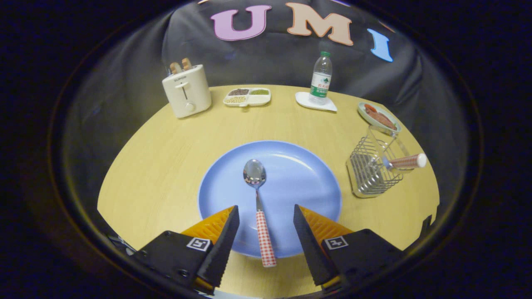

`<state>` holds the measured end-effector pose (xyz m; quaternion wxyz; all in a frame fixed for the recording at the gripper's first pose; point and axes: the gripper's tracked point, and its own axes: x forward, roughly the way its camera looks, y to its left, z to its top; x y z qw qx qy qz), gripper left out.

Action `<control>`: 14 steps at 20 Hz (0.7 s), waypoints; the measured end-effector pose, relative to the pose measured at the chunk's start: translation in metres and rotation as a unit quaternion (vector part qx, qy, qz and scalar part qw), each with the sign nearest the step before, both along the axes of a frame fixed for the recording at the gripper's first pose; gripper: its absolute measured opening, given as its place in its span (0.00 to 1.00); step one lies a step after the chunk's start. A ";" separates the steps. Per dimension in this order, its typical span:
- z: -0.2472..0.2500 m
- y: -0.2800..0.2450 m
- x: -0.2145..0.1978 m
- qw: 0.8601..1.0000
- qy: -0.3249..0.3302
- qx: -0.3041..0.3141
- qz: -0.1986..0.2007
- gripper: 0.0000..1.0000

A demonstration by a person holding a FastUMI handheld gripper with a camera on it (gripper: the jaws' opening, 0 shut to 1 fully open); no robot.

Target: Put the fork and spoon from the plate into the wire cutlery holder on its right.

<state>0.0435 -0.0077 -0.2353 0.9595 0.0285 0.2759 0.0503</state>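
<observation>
The gripper (pixel 266 216) is spread wide, fingers apart and pinching nothing; the spoon's handle lies in the gap between them, touching neither finger

The spoon (pixel 258 199) rests on the blue plate (pixel 307 187) near the table's (pixel 158 166) front edge. Its polished bowl points toward the plate's centre; its checked handle (pixel 265 238) runs back over the plate's near rim and overhangs the table

The wire cutlery holder (pixel 370 174) stands just right of the plate, toward the table's right edge. A second checked handle (pixel 405 160), probably the fork's, already leans out of its top

Handling judgement:
- The spoon looks light and rigid; no flex is expected under grip
- The metal bowl and neck appear smooth and slippery; avoid gripping there
- The handle is thicker and likely offers better purchase. Take hold at mid-handle, where the plate rim lifts it clear of the surface
- The plate may slide if a finger catches the rim
</observation>
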 end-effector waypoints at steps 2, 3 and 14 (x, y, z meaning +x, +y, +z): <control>-0.007 0.005 0.002 1.000 -0.011 0.010 0.013 0.71; -0.009 0.010 0.002 0.999 -0.015 0.019 0.022 0.65; -0.020 0.001 0.004 0.999 -0.015 0.046 0.005 0.13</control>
